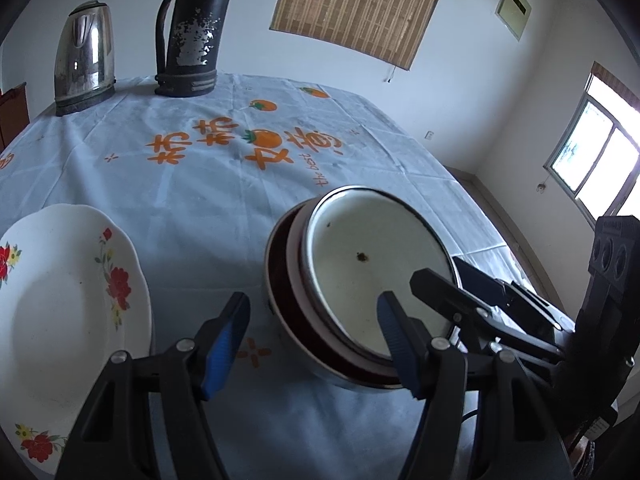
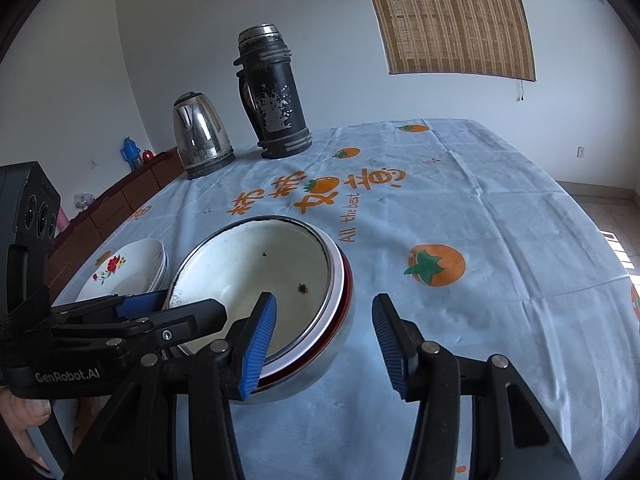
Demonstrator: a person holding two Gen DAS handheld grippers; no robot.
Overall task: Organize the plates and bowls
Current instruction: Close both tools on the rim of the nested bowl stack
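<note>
Home dining room: counter (image 2: 480, 208) under a fruit-print cloth, with steel kettle (image 2: 202, 140), worn thermos (image 2: 276, 96) (paint flaking), bamboo blind (image 2: 452, 16) on plain wall.

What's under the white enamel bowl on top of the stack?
Under the white enamel bowl sit a white rim, then a dark red rim, with a metal bowl at the bottom. Only rims and the outer wall show; the lower bowls' insides are covered.
</note>
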